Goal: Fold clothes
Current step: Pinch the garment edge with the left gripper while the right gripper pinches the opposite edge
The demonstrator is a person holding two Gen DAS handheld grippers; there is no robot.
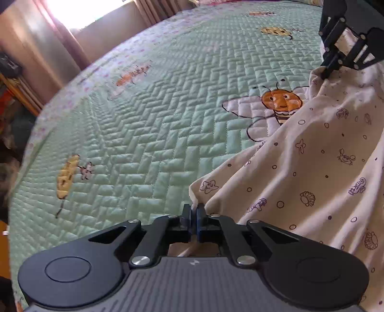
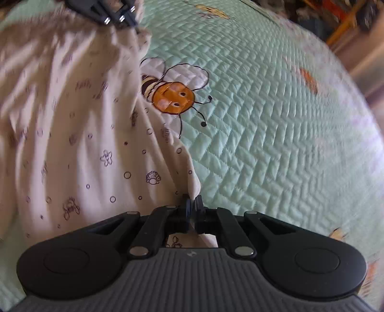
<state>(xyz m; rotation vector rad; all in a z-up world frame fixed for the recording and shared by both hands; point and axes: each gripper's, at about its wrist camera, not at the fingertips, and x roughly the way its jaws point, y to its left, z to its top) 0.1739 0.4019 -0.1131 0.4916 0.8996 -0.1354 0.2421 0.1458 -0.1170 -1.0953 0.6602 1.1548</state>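
A cream garment (image 1: 312,168) printed with small purple sea creatures lies on the green quilted bedspread (image 1: 144,120). My left gripper (image 1: 194,210) is shut on one corner edge of it, with cloth pinched between the pads. In the left wrist view the right gripper (image 1: 327,73) appears at the top right, pinching another corner of the same garment. In the right wrist view the garment (image 2: 72,120) fills the left side. There my right gripper (image 2: 192,202) is shut on its hem corner. The left gripper (image 2: 136,25) shows at the top left, gripping the cloth.
The bedspread (image 2: 264,120) carries an embroidered orange bee (image 1: 280,100) beside the garment, seen too as the bee (image 2: 171,96) in the right wrist view. Curtains and a bright window (image 1: 79,14) stand beyond the bed's far left. Cluttered furniture (image 2: 348,14) lies past the bed edge.
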